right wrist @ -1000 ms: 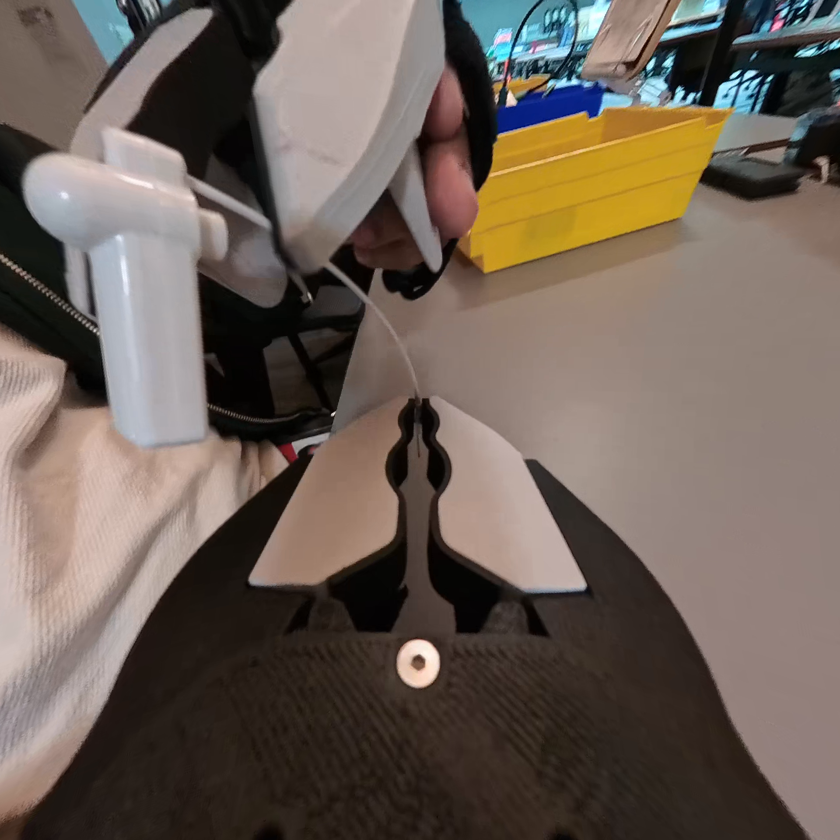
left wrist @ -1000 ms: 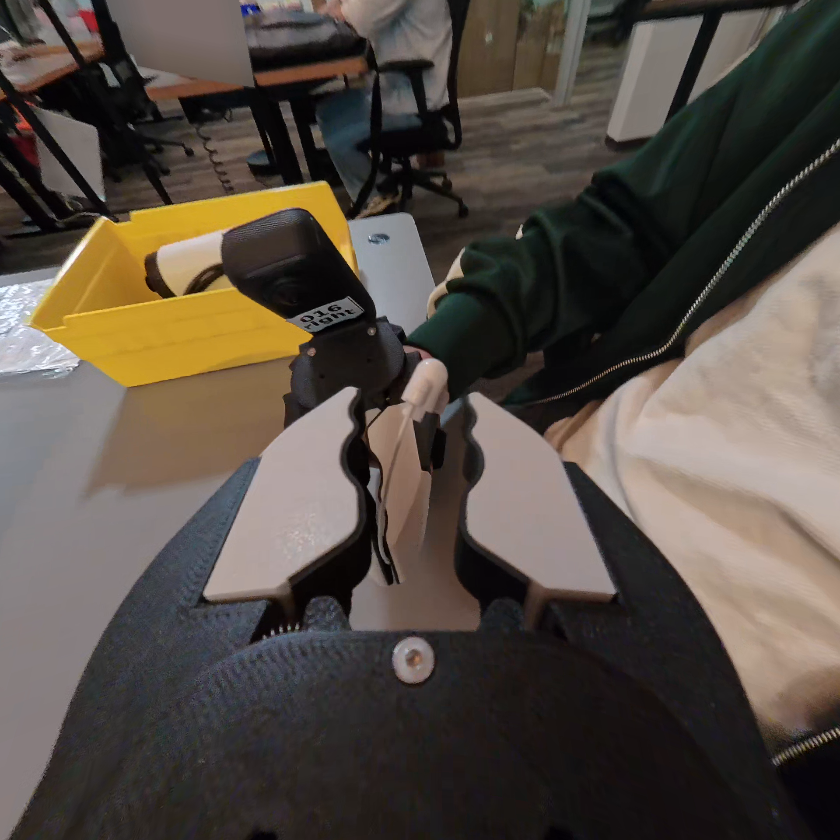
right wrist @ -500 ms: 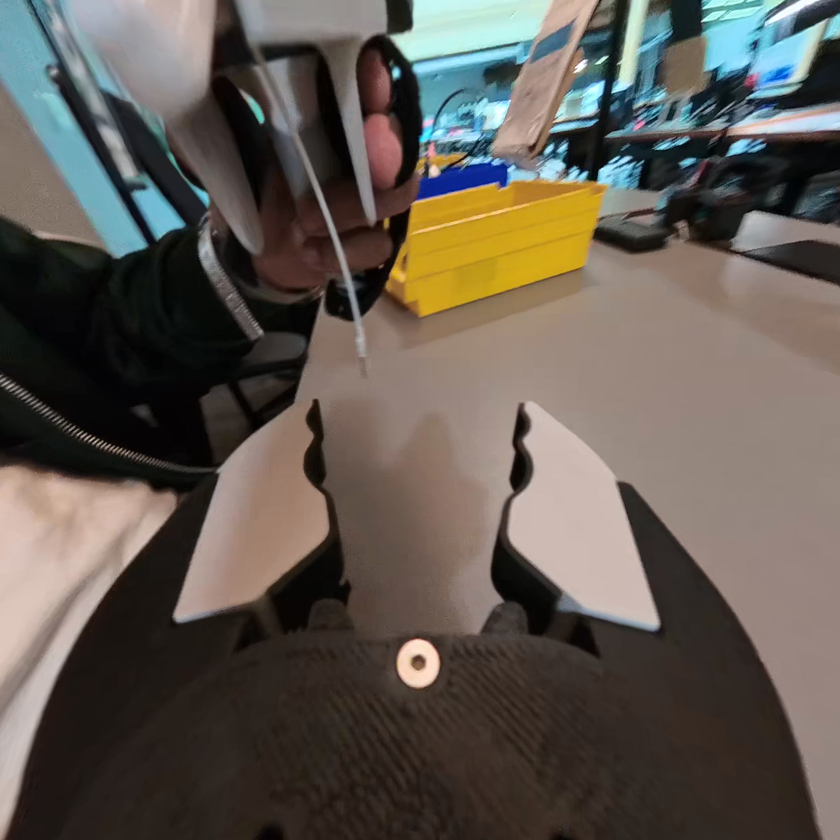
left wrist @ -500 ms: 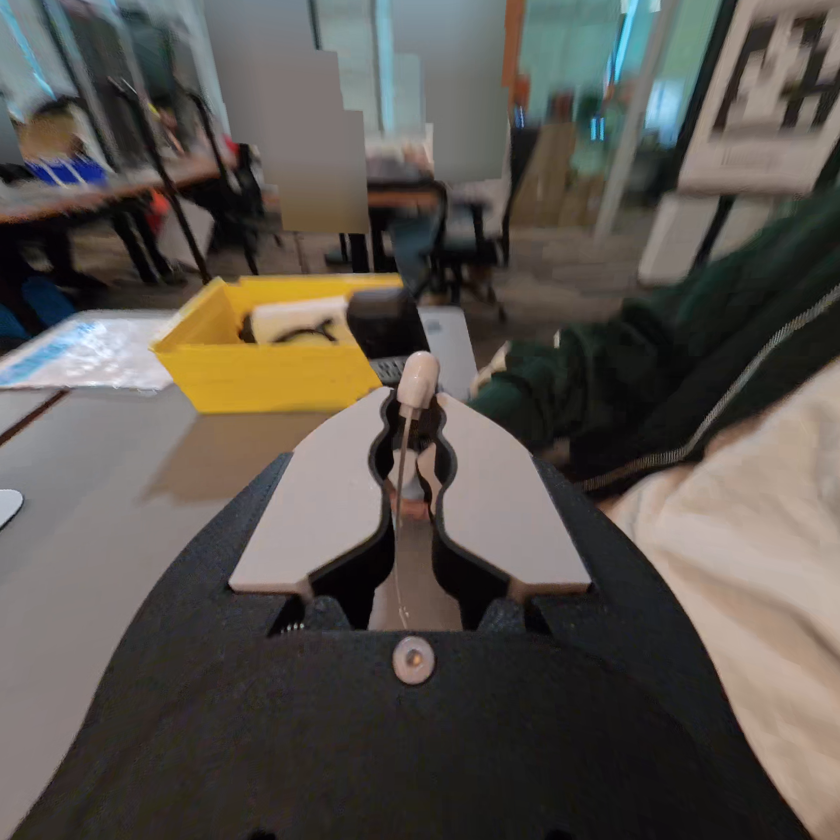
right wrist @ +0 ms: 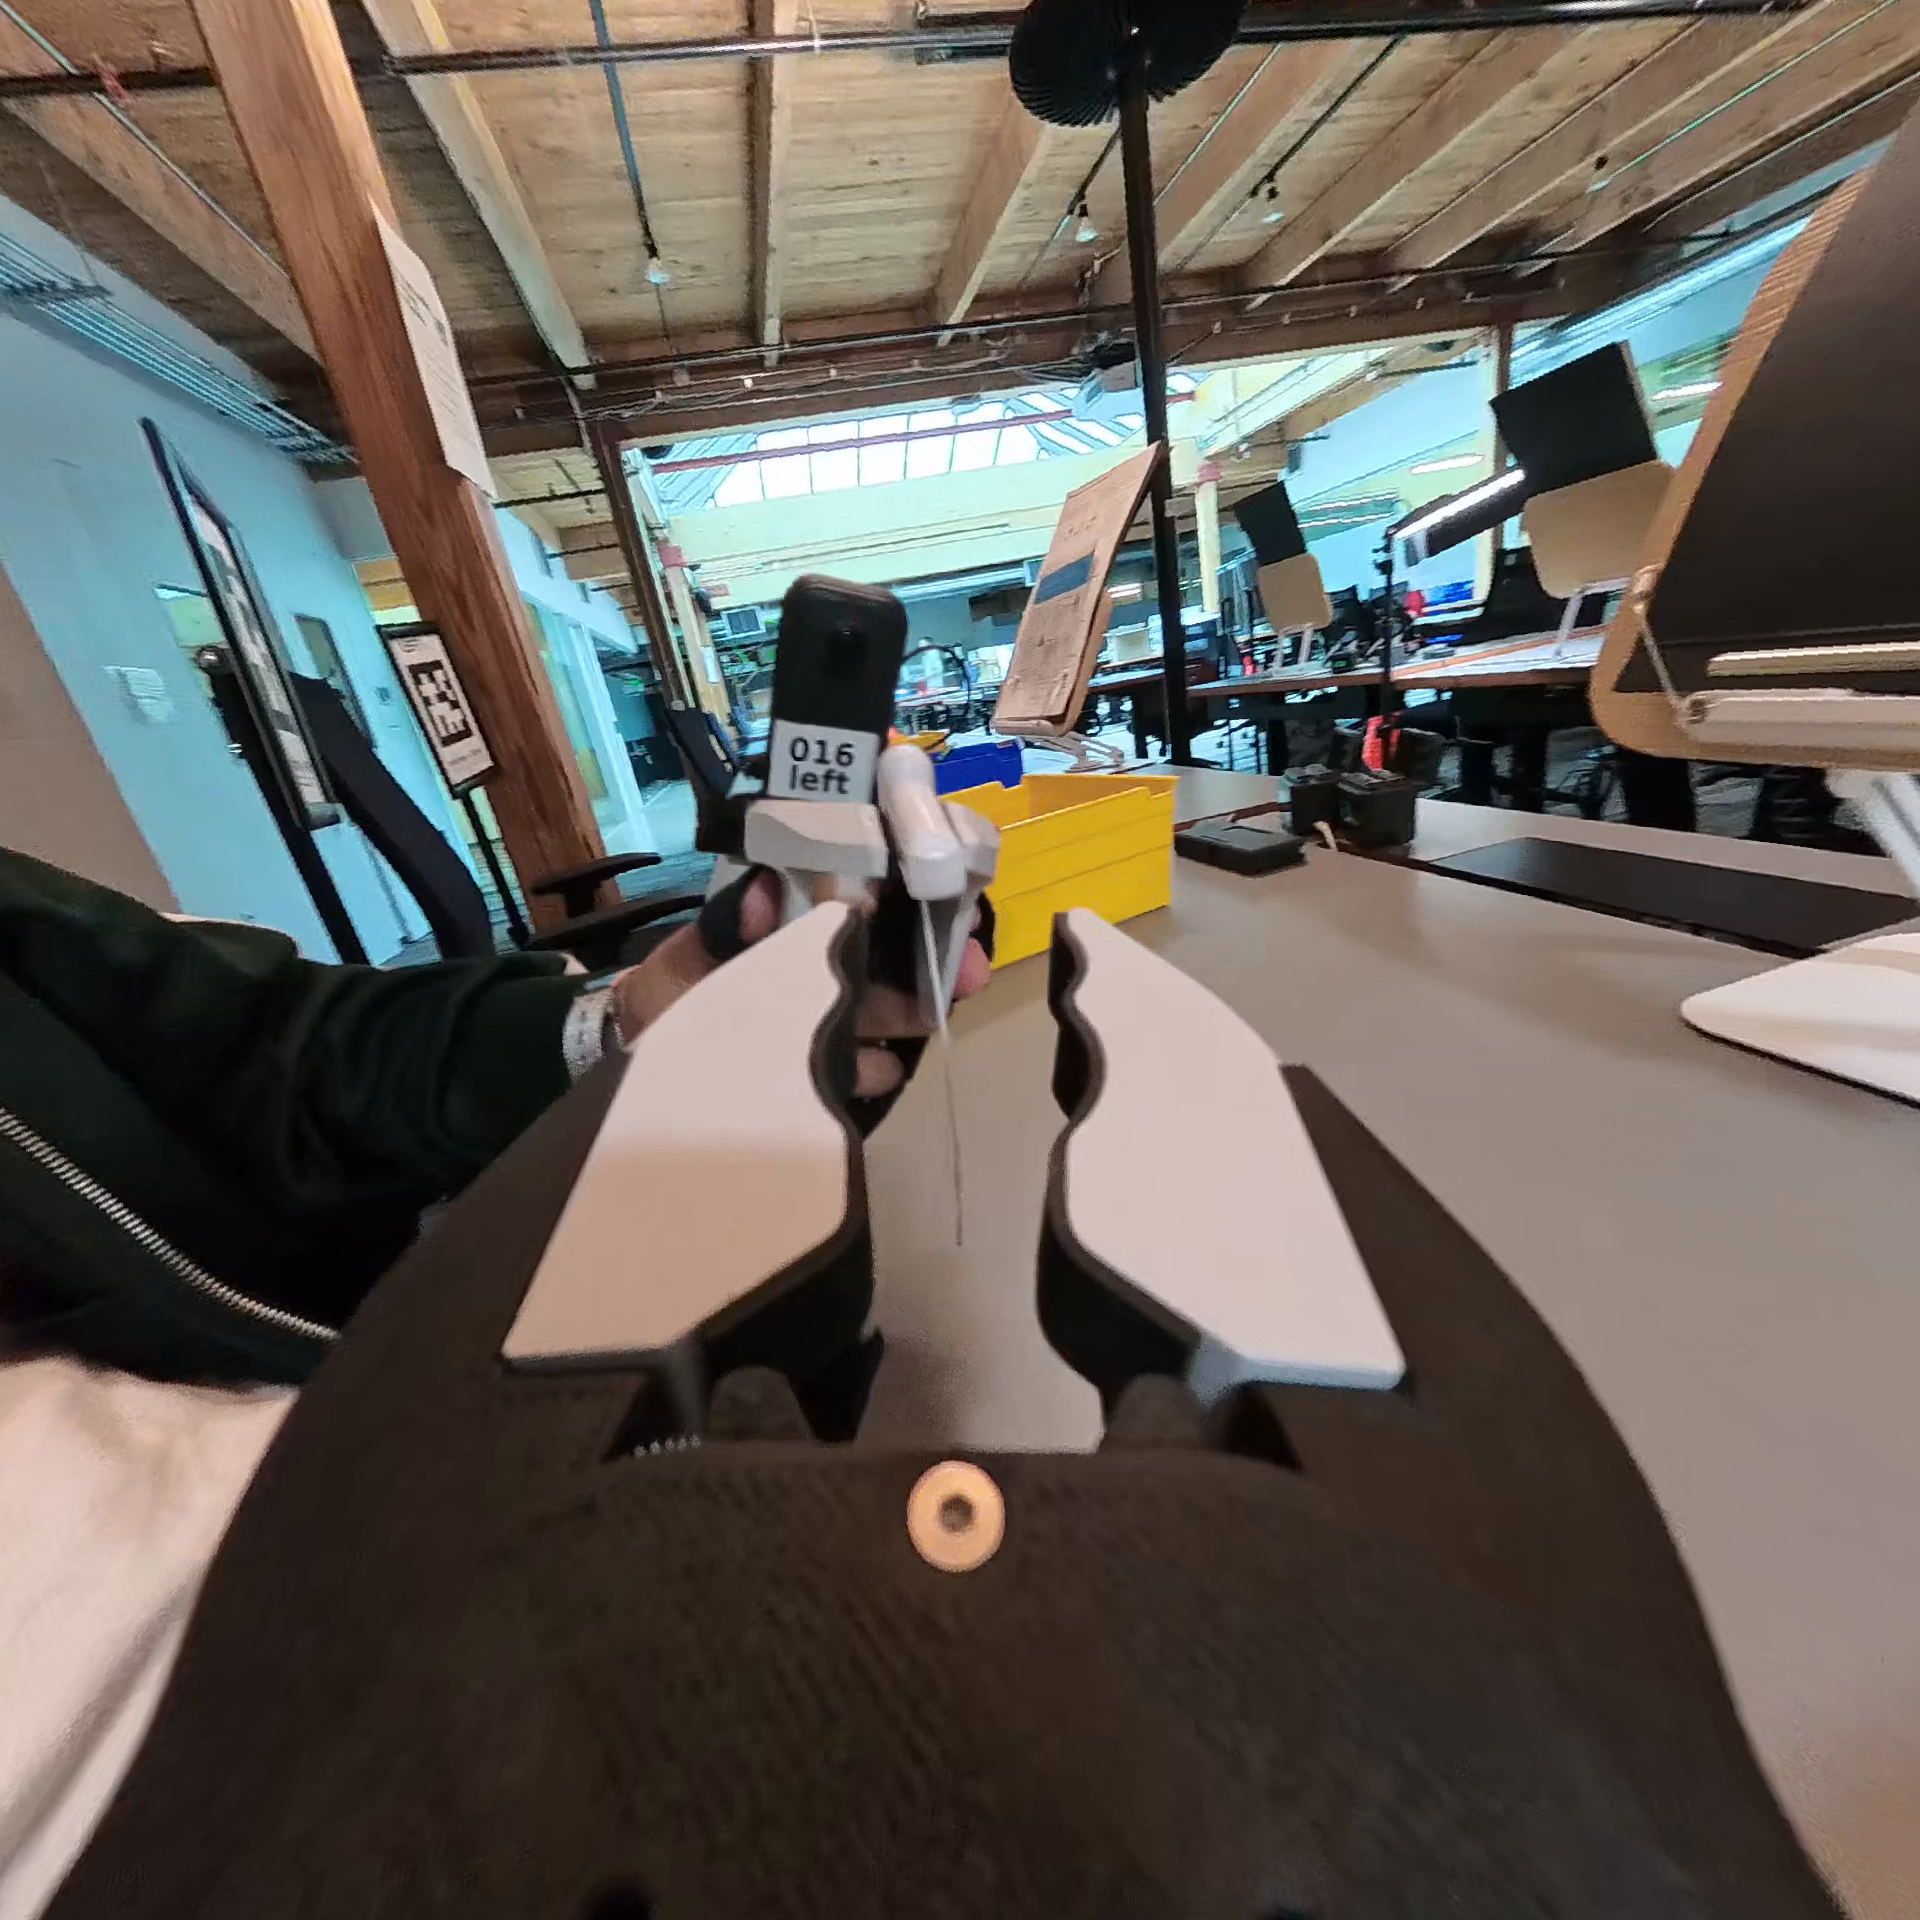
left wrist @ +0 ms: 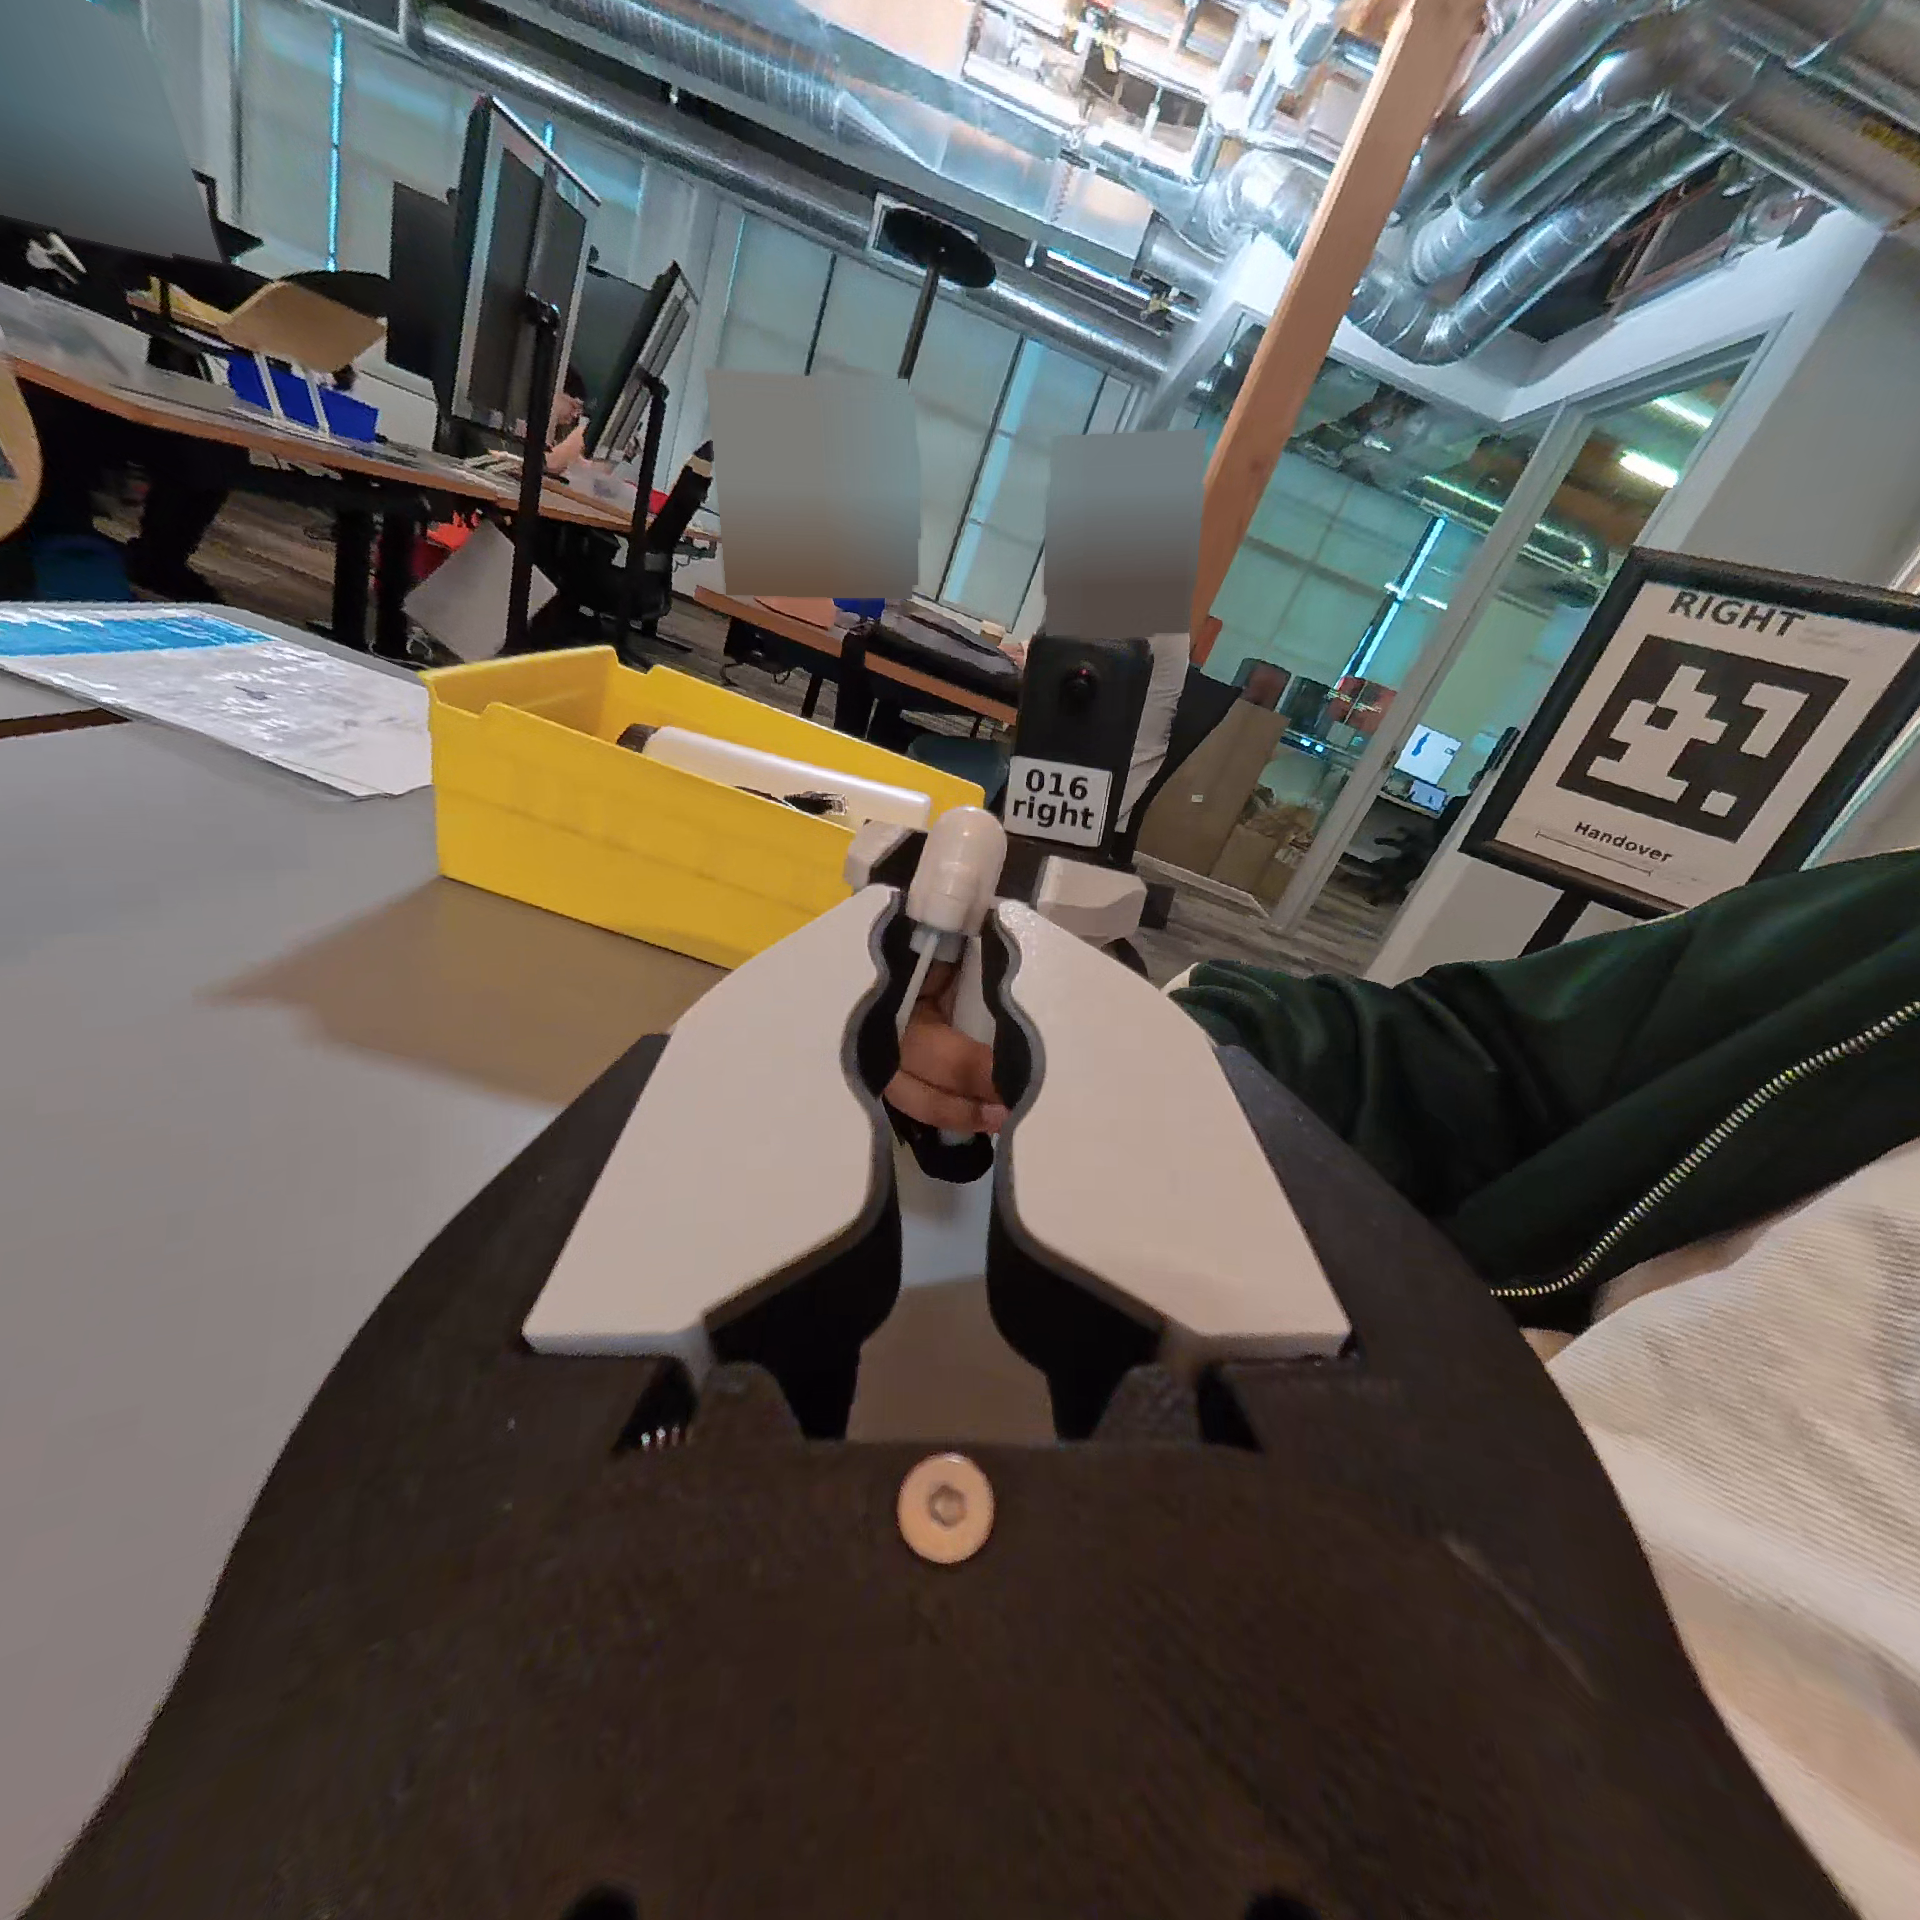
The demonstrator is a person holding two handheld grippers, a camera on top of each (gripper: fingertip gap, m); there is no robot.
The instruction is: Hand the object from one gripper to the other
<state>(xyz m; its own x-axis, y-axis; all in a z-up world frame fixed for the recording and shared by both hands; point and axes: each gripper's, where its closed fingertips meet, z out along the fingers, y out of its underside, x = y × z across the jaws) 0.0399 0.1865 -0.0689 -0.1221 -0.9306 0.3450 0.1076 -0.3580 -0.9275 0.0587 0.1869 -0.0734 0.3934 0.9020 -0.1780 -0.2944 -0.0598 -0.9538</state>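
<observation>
A: Open workshop, timber beams overhead, a grey worktop point(right wrist: 1558, 1143) running wide, with a yellow bin point(left wrist: 623, 821) at the back.

B: And the left gripper point(left wrist: 940, 935) has its fingers clamped on the white plastic object point(left wrist: 951, 883), right at the tips. A thin white wire point(right wrist: 951, 1122) trails off it.

A: From the right wrist view that wire hangs straight into the gap of the right gripper point(right wrist: 951, 987), whose fingers are spread wide, holding nothing.

B: So the object sits with the left, up in the air over the worktop. What's the risk?

A: That tip grip looks shallow to me. Any twist and the piece could pivot or pop free and fall to the worktop.

B: And the wire?

A: It's slender and whippy. If the right fingers close on it, it could slide out, or the tug could drag the body loose.
</observation>
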